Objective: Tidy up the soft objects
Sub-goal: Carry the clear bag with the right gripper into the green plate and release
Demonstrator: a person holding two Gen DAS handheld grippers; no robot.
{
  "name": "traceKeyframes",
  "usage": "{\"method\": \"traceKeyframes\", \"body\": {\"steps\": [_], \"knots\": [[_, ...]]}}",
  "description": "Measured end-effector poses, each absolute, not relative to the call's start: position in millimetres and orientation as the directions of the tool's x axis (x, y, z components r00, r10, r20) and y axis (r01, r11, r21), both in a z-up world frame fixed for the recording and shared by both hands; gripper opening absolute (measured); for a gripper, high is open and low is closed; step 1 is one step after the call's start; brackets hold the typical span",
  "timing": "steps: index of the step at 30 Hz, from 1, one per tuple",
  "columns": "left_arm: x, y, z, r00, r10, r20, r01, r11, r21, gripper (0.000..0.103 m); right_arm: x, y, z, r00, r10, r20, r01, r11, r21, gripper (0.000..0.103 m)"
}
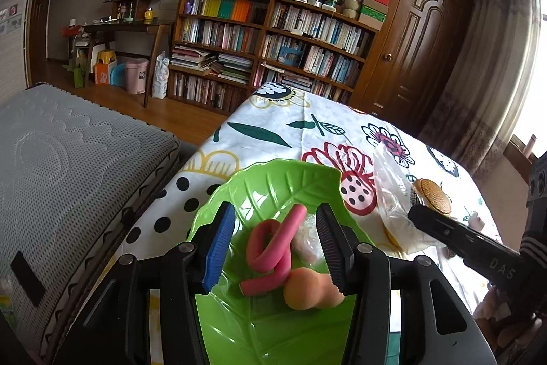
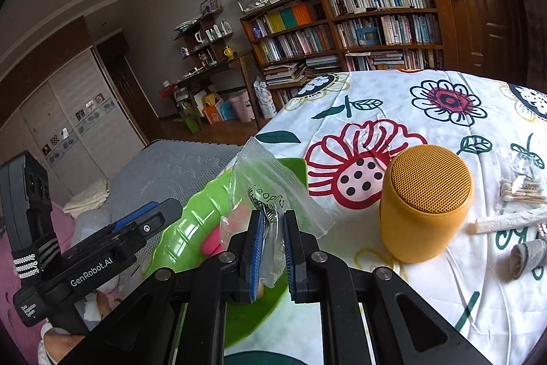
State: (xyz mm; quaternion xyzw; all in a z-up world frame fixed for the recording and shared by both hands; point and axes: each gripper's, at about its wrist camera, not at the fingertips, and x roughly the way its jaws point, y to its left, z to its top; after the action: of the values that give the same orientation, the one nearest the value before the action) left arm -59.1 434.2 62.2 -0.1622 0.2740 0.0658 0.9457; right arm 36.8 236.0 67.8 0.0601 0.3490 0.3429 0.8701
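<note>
The table [image 2: 427, 112], under a white cloth printed with flowers and leaves, ends at its left edge just beside the green leaf-shaped tray [image 1: 273, 183], and past that edge a grey mattress [image 1: 68, 166] lies close alongside, leaving only a narrow gap. The far half of the cloth is bare and gives the most open room; beyond it stand a bookshelf [image 1: 273, 40] and a brown door [image 1: 417, 33]. To the right of the tray a yellow mesh-topped jar [image 2: 425, 204] stands upright, and further right lie a small packet of cotton swabs [image 2: 521, 187], a white stick [image 2: 509, 221] and a grey rolled cloth [image 2: 528, 255], crowding that side. The left gripper [image 1: 275, 245] hangs over the tray with its 2 fingers spread wide, holding nothing; between them, in the tray, rest a pink foam roller [image 1: 273, 245] bent into a loop, an orange gourd-shaped sponge [image 1: 309, 291] touching the roller's lower end, and a bit of clear wrapping [image 1: 307, 238] against the right finger. The right gripper [image 2: 273, 248] is clamped on a clear zip bag [image 2: 270, 190], which stands up from the jaws above the tray's right rim, near the jar.
</note>
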Motion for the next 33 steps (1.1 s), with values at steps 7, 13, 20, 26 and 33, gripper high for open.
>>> {"method": "traceKeyframes", "body": {"steps": [7, 13, 20, 26, 33], "knots": [[-62, 439, 67, 0.847, 0.044, -0.529, -0.225, 0.933, -0.281, 0.053, 29, 259, 52, 0.509, 0.602, -0.615, -0.576, 0.769, 0.276, 0.013], [-64, 444, 71, 0.855, 0.056, -0.516, -0.235, 0.928, -0.290, 0.056, 26, 273, 42, 0.492, 0.571, -0.657, -0.589, 0.774, 0.233, 0.013], [-65, 445, 73, 0.858, 0.054, -0.511, -0.232, 0.928, -0.293, 0.056, 23, 282, 35, 0.462, 0.567, -0.682, -0.603, 0.765, 0.227, 0.013], [-64, 444, 75, 0.857, 0.048, -0.513, -0.229, 0.927, -0.296, 0.060, 23, 281, 35, 0.454, 0.573, -0.682, -0.605, 0.761, 0.236, 0.013], [-65, 443, 77, 0.862, 0.054, -0.503, -0.230, 0.928, -0.294, 0.068, 21, 270, 40, 0.459, 0.615, -0.642, -0.598, 0.748, 0.289, 0.030]]}}
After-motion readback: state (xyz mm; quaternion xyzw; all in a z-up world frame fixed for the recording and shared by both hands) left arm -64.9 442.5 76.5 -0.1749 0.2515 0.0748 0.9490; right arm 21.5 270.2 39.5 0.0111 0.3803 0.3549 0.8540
